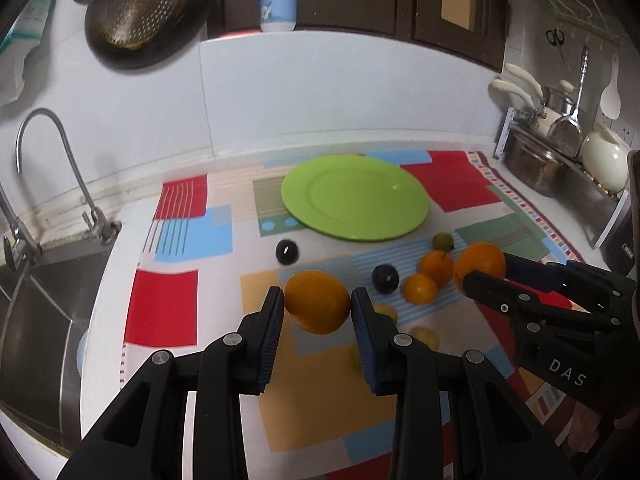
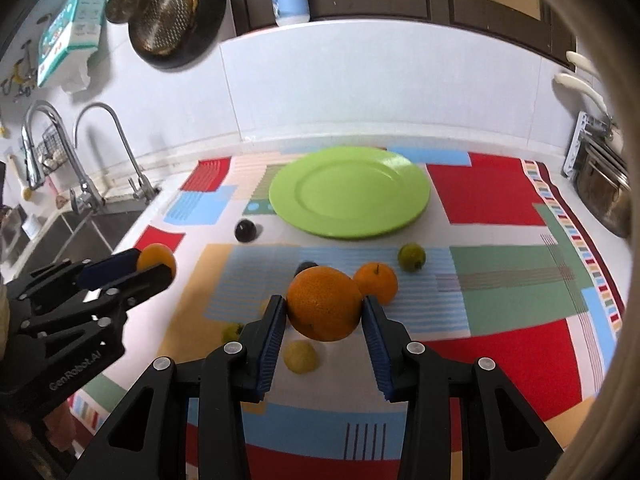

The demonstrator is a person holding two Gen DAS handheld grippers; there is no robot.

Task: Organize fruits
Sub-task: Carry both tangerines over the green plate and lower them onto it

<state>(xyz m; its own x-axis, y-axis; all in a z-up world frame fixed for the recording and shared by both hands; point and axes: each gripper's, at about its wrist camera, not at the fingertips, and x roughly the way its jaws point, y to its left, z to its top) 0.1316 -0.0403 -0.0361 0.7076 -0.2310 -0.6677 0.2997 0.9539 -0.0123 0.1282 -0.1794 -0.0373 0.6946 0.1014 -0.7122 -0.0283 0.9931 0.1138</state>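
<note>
Between each tool's fingers: one orange (image 1: pixel 317 302).

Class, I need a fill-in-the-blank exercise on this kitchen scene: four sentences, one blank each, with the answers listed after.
1. The plate on the mat is ____ in colour.
2. Each gripper is shut on an ____.
3. The number of fruits lying on the plate is ____.
4. The left gripper and the right gripper hold their fruit ____ the mat.

Answers: green; orange; zero; above

Soft, even indoor light — shadows faint. Fisheye bends walls and darkens corners. Slight blur throughout; the plate (image 1: pixel 355 198) shows a small glare spot.
</note>
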